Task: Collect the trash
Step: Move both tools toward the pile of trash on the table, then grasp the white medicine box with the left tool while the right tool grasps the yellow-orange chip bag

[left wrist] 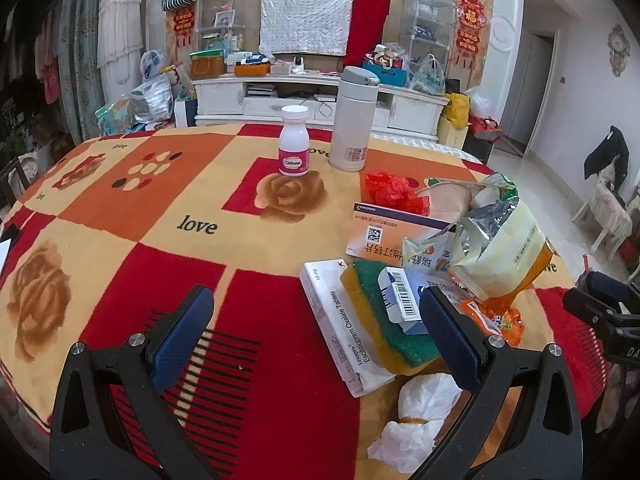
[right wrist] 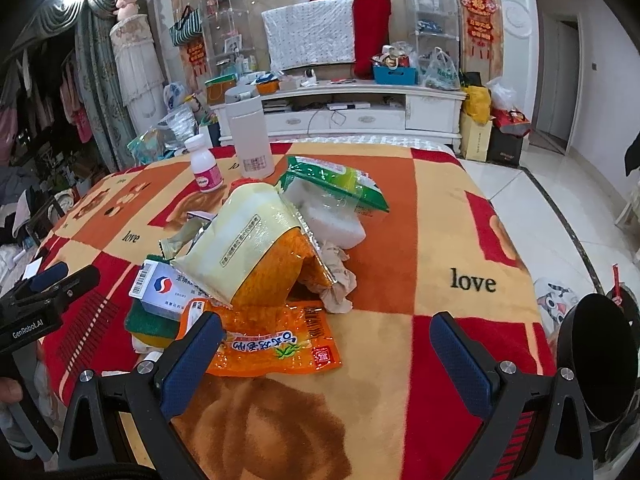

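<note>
Both tongs wide, empty: left gripper (left wrist: 316,340), right gripper (right wrist: 328,354). Trash pile mid-table; orange wrapper (right wrist: 276,344) just ahead of right. We'd go low, pinch its flat edge, avoid blanket (right wrist: 440,216).

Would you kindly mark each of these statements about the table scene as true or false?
1. Both grippers are open and hold nothing. True: the left gripper and the right gripper are both spread and empty.
2. The white bottle with the pink label lies on its side. False: it stands upright.
3. The tall white flask with the grey lid stands beside that bottle. True.
4. The yellow-and-green sponge lies on the bare blanket. False: it rests partly on the white tablet box.
5. The flat orange plastic wrapper is in the black bin. False: it lies on the patterned blanket.
</note>
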Motion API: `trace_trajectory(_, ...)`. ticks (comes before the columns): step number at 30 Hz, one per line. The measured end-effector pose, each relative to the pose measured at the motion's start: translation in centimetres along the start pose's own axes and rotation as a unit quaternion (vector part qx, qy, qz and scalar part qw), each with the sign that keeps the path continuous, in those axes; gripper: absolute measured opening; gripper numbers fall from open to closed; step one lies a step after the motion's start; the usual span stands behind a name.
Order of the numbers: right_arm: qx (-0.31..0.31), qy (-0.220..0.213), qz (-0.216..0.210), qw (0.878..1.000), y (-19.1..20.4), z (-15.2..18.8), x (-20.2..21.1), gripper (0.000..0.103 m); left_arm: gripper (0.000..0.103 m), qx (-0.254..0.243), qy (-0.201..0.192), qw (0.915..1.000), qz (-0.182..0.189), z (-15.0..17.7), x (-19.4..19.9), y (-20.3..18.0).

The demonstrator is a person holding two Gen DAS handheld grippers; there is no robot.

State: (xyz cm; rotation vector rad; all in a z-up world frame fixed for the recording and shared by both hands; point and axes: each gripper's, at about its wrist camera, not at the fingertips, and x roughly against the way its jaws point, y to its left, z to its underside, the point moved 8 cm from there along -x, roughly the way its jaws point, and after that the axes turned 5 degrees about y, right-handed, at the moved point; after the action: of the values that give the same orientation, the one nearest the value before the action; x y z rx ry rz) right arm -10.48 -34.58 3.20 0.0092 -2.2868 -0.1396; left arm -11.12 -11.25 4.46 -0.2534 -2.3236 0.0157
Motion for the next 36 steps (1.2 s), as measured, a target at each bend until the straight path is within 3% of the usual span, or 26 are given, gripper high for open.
trace_trajectory(11, 0.012, 0.002, -0.016, 1.0, 1.6, -1.1, -0.8, 0.103, 0.102, -0.003, 0.015, 0.9999, 0.0, 0.6, -0.5, 1.0)
trace_trajectory(18, 0.01, 0.008, -0.034, 0.999, 2.3, -2.5, -2.1, 0.103, 0.102, -0.014, 0.058, 0.9982, 0.004, 2.0, -2.3, 2.3)
trace_trajectory(25, -0.006, 0.032, -0.054, 0.998, 2.6, -3.0, -4.1, 0.103, 0.102, -0.026, 0.113, 0.9931, 0.018, 3.4, -5.2, 1.3)
trace_trajectory(32, -0.001, 0.038, -0.05, 0.998, 2.3, -3.2, -4.8, 0.103, 0.102, -0.047, 0.126, 0.991, 0.002, 2.9, -7.5, 0.2)
trace_trajectory(36, -0.001, 0.039, -0.053, 0.998, 2.1, -3.3, -4.8, 0.103, 0.102, -0.029, 0.137, 0.9898, 0.027, 2.1, -8.6, -0.3)
